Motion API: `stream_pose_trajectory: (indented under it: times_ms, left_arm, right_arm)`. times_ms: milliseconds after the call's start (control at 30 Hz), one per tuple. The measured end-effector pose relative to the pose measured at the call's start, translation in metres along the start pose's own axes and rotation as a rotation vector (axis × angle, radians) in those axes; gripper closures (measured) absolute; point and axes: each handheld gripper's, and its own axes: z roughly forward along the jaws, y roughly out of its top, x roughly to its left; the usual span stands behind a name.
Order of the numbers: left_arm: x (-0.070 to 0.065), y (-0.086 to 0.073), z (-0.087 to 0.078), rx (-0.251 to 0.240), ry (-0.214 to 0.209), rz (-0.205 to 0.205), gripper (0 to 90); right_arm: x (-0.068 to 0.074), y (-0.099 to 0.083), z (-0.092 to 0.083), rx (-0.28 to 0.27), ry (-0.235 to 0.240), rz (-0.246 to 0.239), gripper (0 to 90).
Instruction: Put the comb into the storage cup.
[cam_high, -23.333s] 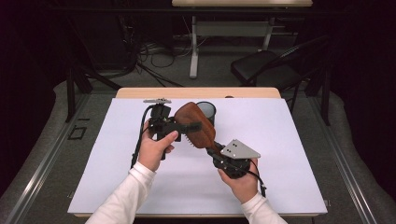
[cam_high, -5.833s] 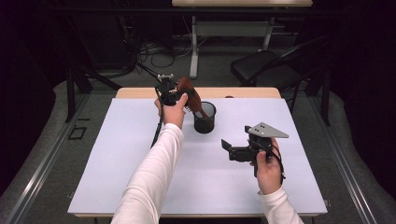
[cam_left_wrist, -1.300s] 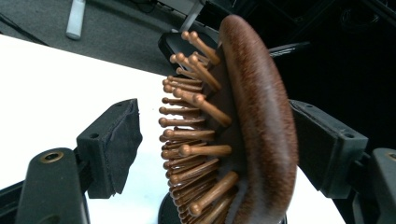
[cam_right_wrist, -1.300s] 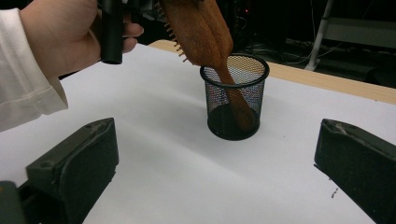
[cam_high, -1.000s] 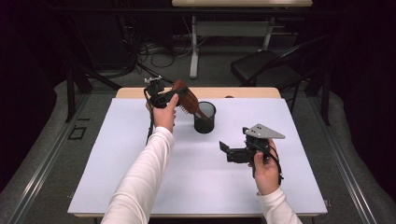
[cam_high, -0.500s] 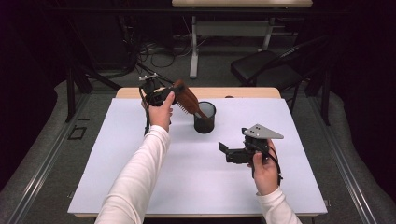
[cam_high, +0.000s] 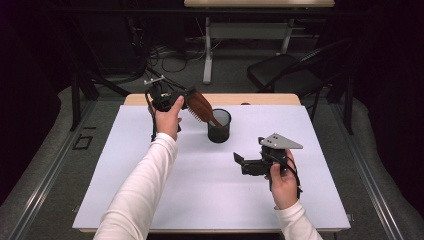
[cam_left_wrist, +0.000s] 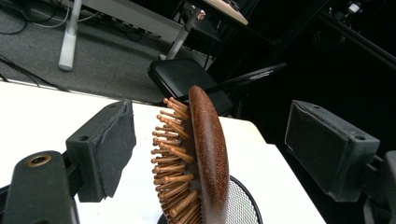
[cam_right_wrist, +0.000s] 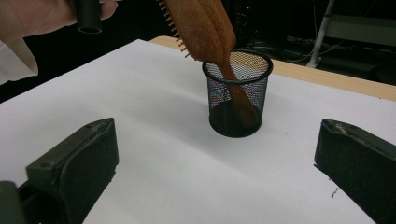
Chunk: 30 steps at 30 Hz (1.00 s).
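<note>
A brown wooden hairbrush (cam_high: 201, 106) stands handle-down in a black mesh cup (cam_high: 219, 126) at the back middle of the white table and leans left over the rim. My left gripper (cam_high: 186, 96) is at the brush head. Its jaws have just been opening. In the left gripper view the brush (cam_left_wrist: 210, 154) stands between the two pads (cam_left_wrist: 109, 144) with a gap on each side. My right gripper (cam_high: 241, 164) hovers open and empty over the table to the right of the cup. It faces the cup (cam_right_wrist: 238, 100) and the brush (cam_right_wrist: 205, 23).
The white table top (cam_high: 165, 200) has a wooden strip along its far edge. Behind the table stand a black chair (cam_high: 280, 75), a desk frame and loose cables on the floor. Metal rails run along both sides of the table.
My left hand has drifted slightly left and back at the brush head, while the brush stays leaning in the cup. The right hand has kept still.
</note>
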Motion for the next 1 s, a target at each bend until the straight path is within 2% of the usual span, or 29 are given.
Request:
stream_pose_trajectory:
  times_ms: [200, 367, 567, 733, 1000]
  left_arm:
    - [0.001, 0.002, -0.003, 0.017, 0.023, 0.028, 15.4]
    - [0.000, 0.002, -0.005, 0.012, 0.016, 0.030, 15.1]
    - [-0.001, 0.003, -0.008, 0.020, -0.002, 0.062, 11.7]
    - [-0.001, 0.005, -0.010, 0.014, -0.014, 0.053, 9.8]
    - [-0.001, 0.007, -0.014, 0.025, -0.020, 0.071, 5.8]
  right_arm:
    - [0.000, 0.000, 0.000, -0.001, -0.002, 0.004, 0.0]
    - [0.000, 0.000, 0.000, 0.000, -0.001, 0.001, 0.0]
    - [0.000, -0.001, 0.000, 0.001, -0.001, -0.002, 0.0]
    - [0.000, 0.000, 0.000, 0.000, -0.002, -0.001, 0.0]
    - [0.000, 0.000, 0.000, -0.001, -0.002, 0.000, 0.0]
